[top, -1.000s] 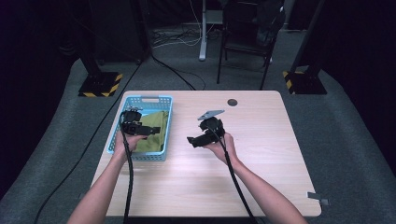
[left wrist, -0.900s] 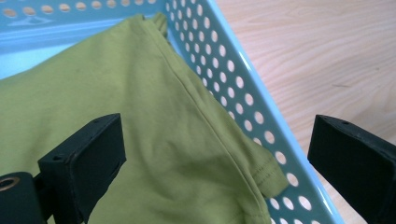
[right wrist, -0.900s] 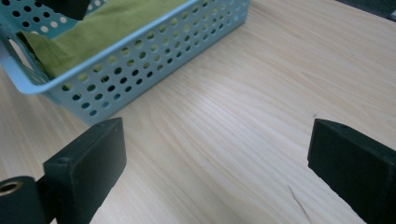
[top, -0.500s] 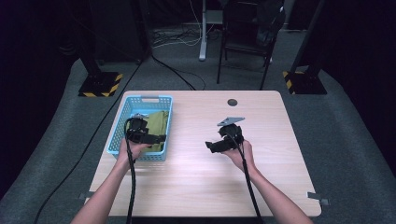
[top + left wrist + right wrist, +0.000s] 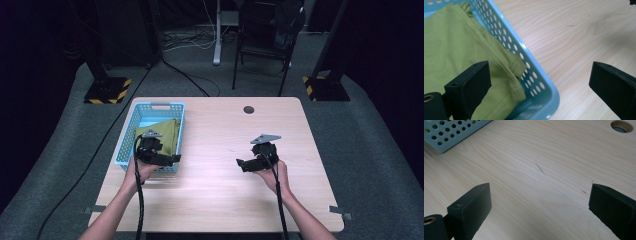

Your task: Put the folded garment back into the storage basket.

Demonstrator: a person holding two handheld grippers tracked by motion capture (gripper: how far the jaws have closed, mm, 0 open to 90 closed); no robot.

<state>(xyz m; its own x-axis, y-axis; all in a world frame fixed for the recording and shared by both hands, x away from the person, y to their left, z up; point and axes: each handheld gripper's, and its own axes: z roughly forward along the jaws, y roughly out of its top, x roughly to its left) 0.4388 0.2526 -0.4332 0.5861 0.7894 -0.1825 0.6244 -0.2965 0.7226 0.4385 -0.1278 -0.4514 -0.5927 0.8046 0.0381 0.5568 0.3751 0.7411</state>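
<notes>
A light blue perforated basket (image 5: 128, 138) stands on the left of the wooden table and holds a folded olive-green cloth (image 5: 165, 134). My left gripper (image 5: 172, 159) hovers over the basket's near right corner, open and empty. In the left gripper view its jaws straddle the basket rim (image 5: 535, 77), one over the green cloth (image 5: 456, 50), the other over bare wood. My right gripper (image 5: 241, 164) hangs open and empty above the table's middle right, pointing left. The right gripper view has the basket corner (image 5: 451, 132) at top left.
A round cable hole (image 5: 248, 109) sits near the table's far edge, also seen as the cable hole (image 5: 621, 126) in the right gripper view. Bare wood spreads between the grippers and along the near edge. Stands and a chair are on the floor beyond.
Both grippers have drawn back toward the near edge. The left came off the cloth in the basket to its near right corner; the right shifted right and nearer.
</notes>
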